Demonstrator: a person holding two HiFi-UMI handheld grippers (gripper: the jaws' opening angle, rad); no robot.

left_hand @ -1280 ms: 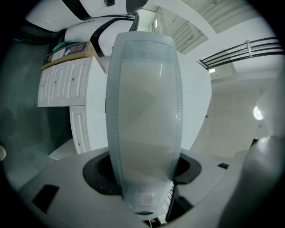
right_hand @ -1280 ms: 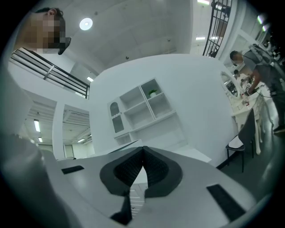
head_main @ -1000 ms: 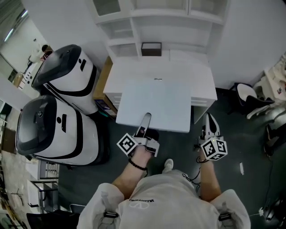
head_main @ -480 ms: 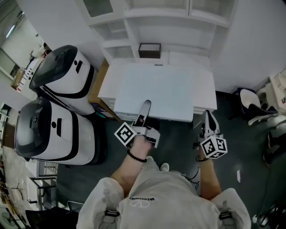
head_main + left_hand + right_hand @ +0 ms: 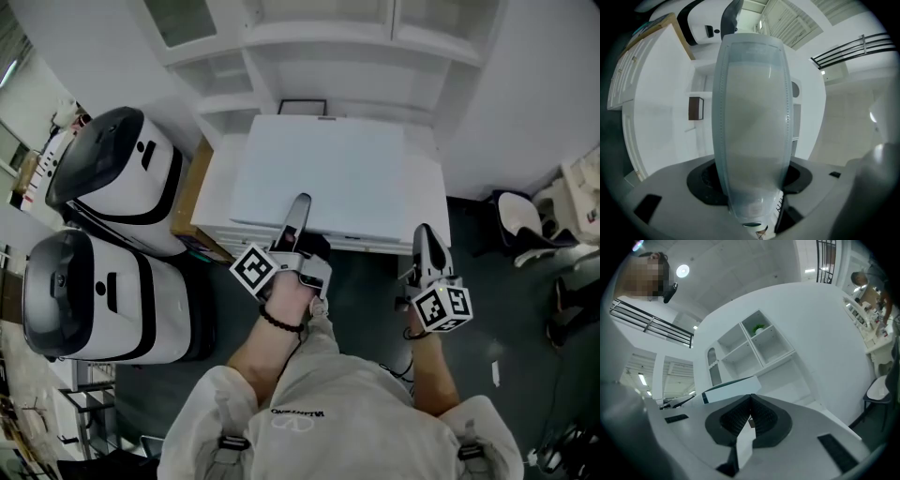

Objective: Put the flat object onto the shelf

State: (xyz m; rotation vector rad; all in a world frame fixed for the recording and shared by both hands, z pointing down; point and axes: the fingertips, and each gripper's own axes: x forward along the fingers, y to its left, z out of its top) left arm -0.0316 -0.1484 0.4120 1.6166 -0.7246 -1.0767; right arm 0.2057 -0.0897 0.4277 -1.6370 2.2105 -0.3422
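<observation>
The flat object (image 5: 323, 178) is a large white panel held level over the white cabinet top (image 5: 428, 202), its far edge near the shelf unit (image 5: 319, 56). My left gripper (image 5: 298, 212) is shut on the panel's near edge, one finger lying on top. In the left gripper view the panel (image 5: 752, 117) runs edge-on between the jaws of the left gripper (image 5: 752, 187). My right gripper (image 5: 424, 246) hangs to the panel's right, apart from it, shut and empty. In the right gripper view its pads (image 5: 761, 420) meet, and the panel (image 5: 729, 389) shows to their left.
A small dark box (image 5: 302, 106) stands on the lower shelf behind the panel. Two white and black machines (image 5: 117, 164) (image 5: 94, 291) stand at the left, with a wooden board (image 5: 187, 192) beside the cabinet. A chair (image 5: 520, 211) is at the right.
The panel has moved forward toward the shelf with my left gripper on it, and now covers most of the cabinet top. The right gripper has followed alongside.
</observation>
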